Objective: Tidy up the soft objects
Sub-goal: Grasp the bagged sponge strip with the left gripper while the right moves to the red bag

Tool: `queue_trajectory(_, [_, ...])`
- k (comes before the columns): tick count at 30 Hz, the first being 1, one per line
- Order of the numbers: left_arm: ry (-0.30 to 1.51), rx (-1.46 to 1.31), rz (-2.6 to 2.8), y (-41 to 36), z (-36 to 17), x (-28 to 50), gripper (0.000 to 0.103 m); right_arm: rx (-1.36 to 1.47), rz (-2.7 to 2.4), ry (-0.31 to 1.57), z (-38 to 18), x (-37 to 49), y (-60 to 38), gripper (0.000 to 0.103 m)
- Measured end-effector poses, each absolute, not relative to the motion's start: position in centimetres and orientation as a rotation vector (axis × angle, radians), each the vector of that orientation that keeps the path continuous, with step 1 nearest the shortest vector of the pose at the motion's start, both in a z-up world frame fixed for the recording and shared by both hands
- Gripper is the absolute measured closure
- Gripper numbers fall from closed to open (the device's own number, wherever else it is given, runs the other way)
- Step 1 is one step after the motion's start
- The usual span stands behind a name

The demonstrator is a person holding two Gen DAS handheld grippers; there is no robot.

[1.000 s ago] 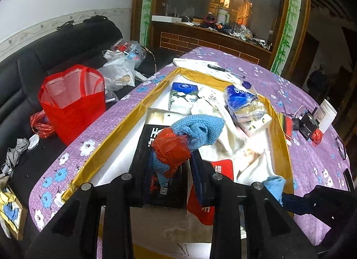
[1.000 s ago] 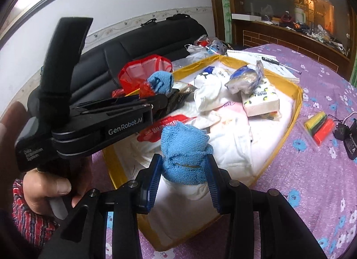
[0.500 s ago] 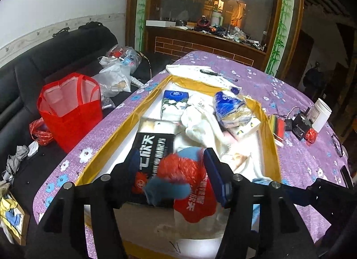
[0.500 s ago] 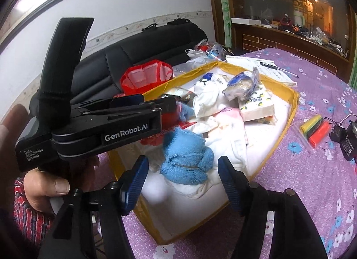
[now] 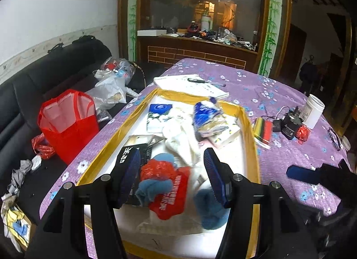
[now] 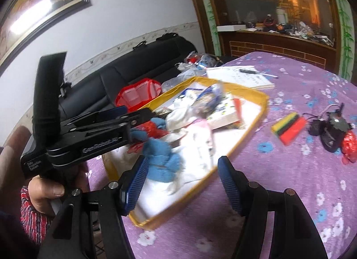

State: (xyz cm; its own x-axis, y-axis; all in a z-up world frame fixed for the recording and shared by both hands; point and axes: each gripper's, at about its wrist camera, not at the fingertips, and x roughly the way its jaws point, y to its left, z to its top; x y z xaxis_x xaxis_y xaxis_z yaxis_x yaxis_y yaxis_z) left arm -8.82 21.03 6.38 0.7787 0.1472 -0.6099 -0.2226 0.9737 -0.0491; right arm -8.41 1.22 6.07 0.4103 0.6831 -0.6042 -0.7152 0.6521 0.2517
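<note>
A yellow-rimmed tray (image 5: pixel 251 125) on the purple floral table holds soft goods. My left gripper (image 5: pixel 171 169) hangs open above a red-and-blue cloth bundle (image 5: pixel 156 176) that lies on a red packet, free of the pads. A rolled blue towel (image 5: pixel 209 209) lies at the tray's near right, partly behind the left gripper's right finger. In the right wrist view the same blue towel (image 6: pixel 162 158) rests in the tray (image 6: pixel 265 100), beyond my open right gripper (image 6: pixel 183 176) and not held. The left gripper (image 6: pixel 138 111) shows side-on, held by a hand (image 6: pixel 42 194).
White cloths (image 5: pixel 183 140), tissue packs (image 5: pixel 209 118) and a black packet (image 5: pixel 133 154) fill the tray. A red bag (image 5: pixel 67 122) and plastic bags sit on the black sofa at left. Papers with a pen (image 5: pixel 194 84), coloured blocks (image 5: pixel 263 129), chargers and a white jar (image 5: pixel 312 111) lie on the table.
Both grippers have opened and let go: the red-and-blue bundle and the blue towel now lie in the tray. Both grippers have risen and drawn back from the tray.
</note>
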Motion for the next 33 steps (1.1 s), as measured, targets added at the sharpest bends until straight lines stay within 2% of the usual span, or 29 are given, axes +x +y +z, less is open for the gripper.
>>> queue_trajectory(9, [0.666, -0.025, 0.093, 15.1, 8.2, -7.5, 0.045, 0.076, 0.729, 0.717, 7.7, -3.4, -7.9, 0.037])
queue_trajectory(16, [0.78, -0.014, -0.065, 9.0, 7.7, -4.0, 0.044, 0.2, 0.515, 0.71, 6.5, 1.6, -17.3, 0.035])
queue_trajectory(19, [0.836, -0.012, -0.091, 6.7, 7.1, -1.5, 0.031, 0.293, 0.464, 0.751, 5.3, 3.3, -20.2, 0.035])
queue_trajectory(20, [0.848, -0.008, -0.084, 6.3, 6.9, -0.6, 0.03, 0.324, 0.453, 0.757, 5.2, 3.6, -21.0, 0.035])
queue_trajectory(33, [0.998, 0.059, 0.01, 3.7, 2.6, 8.3, 0.03, 0.379, 0.454, 0.73, 5.8, 3.2, -22.5, 0.035])
